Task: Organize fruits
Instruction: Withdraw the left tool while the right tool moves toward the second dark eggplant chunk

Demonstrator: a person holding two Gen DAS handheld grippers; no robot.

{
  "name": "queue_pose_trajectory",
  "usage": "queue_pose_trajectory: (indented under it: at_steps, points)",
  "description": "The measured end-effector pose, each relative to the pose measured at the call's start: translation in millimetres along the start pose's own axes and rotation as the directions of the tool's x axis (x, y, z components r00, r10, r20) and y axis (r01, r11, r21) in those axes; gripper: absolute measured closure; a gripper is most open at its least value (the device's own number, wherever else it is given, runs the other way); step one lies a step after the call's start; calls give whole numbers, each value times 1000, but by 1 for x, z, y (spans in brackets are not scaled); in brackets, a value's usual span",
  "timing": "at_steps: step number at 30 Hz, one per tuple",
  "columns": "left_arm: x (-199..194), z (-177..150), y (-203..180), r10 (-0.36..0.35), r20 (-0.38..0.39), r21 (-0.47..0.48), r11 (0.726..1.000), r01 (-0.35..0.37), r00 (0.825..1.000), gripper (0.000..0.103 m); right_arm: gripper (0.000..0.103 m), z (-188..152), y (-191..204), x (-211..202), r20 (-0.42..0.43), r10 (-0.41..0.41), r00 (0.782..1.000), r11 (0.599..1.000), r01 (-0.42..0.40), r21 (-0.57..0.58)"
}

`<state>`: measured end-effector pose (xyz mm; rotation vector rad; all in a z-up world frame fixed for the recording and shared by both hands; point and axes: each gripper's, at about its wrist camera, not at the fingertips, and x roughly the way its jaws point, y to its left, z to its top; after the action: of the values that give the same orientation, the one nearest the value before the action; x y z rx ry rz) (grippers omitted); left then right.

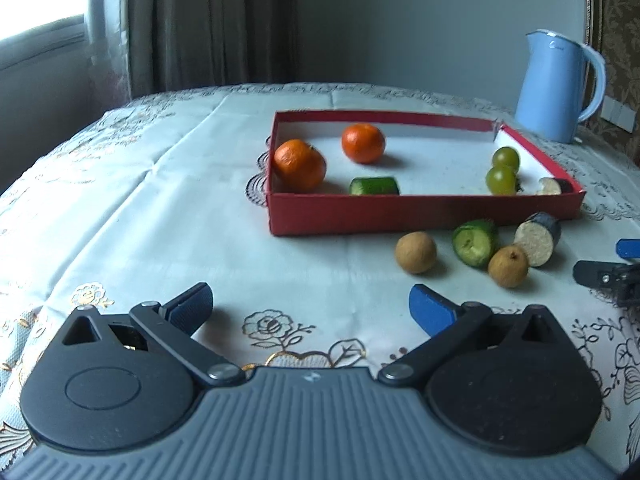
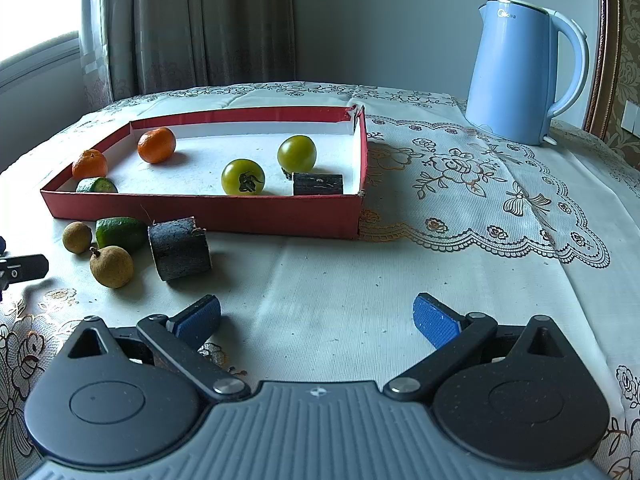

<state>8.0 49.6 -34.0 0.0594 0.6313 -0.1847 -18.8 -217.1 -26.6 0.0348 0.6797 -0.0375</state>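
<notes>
Blurred, unreadable logo on kettle [image 2: 520,76]

A table [image 2: 400,288] fills the lower part of both views, under a pale cloth embroidered with flowers, with a lace doily [image 2: 472,184] at centre right of the right view. A red tray [image 2: 208,212] sits on the cloth at centre left there. Against its near wall lie two brown longans [image 2: 111,266] [image 2: 77,237], a cucumber piece [image 2: 120,233] and a dark eggplant chunk [image 2: 180,249] (the chunk's pale cut face shows only in the left view). A blue kettle [image 2: 516,80] stands at the upper right, well apart from the tray.
</notes>
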Motion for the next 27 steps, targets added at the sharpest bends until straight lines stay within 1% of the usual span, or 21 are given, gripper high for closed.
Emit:
queue_pose_trajectory:
  at_steps: [5,10,14,16,19,23,27]
  points:
    - [1,0,-4,19,0,18,1000,-19,1000,0,0,0,0,0,0,-1,1000,1000,1,0]
    - [5,3,-3,35,-9,3,999,-35,999,0,0,0,0,0,0,-1,1000,1000,1,0]
    - [6,3,-2,32,-11,-3,999,-33,999,0,0,0,0,0,2,3,1000,1000,-3,5]
    - [7,4,-2,39,-14,-4,999,-39,999,0,0,0,-1,-3,21,5,1000,1000,-5,9]
    - [9,5,-2,44,-15,-9,999,-44,999,0,0,-1,-1,-14,76,23,997,1000,-23,7]
    - [13,8,-1,51,-18,-28,998,-51,999,0,0,4,-1,-22,105,69,992,997,-72,25]
    - [14,8,0,43,-14,-29,999,-44,999,0,0,8,6,-26,128,78,989,997,-81,14]
